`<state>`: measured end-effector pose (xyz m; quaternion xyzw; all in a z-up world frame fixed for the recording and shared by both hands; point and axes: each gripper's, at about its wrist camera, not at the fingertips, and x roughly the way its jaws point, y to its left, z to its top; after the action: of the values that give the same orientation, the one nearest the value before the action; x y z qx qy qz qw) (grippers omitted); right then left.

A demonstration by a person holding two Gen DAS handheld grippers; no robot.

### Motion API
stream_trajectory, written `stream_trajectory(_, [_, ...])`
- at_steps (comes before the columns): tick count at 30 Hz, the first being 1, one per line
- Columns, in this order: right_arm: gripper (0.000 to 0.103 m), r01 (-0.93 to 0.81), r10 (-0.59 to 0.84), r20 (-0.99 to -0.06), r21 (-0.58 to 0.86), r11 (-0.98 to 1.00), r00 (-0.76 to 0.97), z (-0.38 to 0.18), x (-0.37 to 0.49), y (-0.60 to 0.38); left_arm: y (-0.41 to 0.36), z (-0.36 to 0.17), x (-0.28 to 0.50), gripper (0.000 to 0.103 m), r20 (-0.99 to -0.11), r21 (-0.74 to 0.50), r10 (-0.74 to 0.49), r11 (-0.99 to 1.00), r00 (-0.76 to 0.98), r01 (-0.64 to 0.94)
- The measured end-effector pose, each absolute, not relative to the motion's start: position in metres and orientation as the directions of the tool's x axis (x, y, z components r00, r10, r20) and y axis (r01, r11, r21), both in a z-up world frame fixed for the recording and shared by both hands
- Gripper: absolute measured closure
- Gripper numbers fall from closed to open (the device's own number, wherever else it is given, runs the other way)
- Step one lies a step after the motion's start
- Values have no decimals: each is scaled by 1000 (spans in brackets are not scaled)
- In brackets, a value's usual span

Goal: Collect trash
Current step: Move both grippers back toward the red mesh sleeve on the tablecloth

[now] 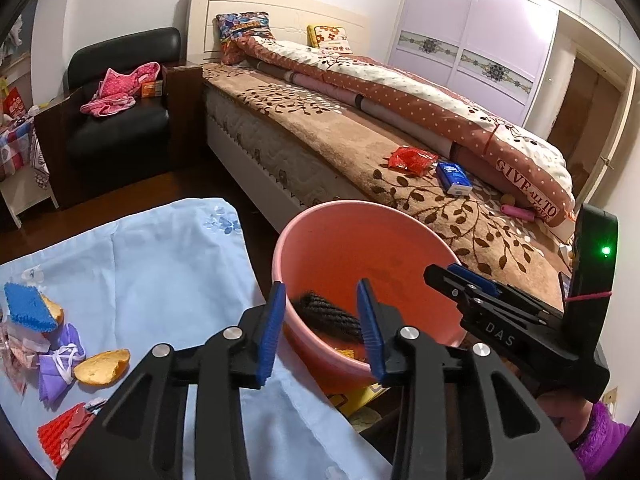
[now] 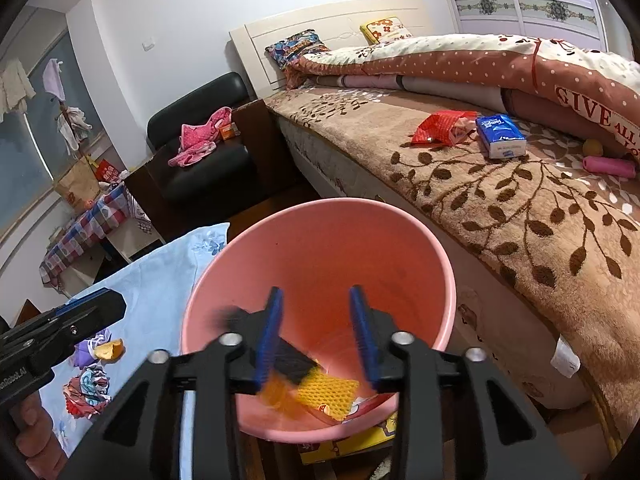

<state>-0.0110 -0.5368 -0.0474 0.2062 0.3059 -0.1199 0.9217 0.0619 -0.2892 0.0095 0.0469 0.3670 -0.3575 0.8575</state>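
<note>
Trash [image 1: 102, 367] at nine o'clock looks light, crushable; pinch its edges. Both claws [image 1: 322, 330] [image 2: 316, 332] gape empty over bucket [image 2: 400, 224].

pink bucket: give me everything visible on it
The pink bucket looks like smooth plastic, round, tapering to a narrower bottom, with a rolled rim. It stands upright between the blue cloth and the bed, its base on something yellow. Inside lie a dark rope and a yellow mesh piece. Both grippers, left and right, hover open over its mouth, gripping nothing.
</note>
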Motion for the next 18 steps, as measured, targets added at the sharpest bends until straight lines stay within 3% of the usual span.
stream_trajectory(18, [61,293,-61,-581,315,903,811,-33,-17,-514,-239,6,60,65,-682,-216,-536,798,497,562])
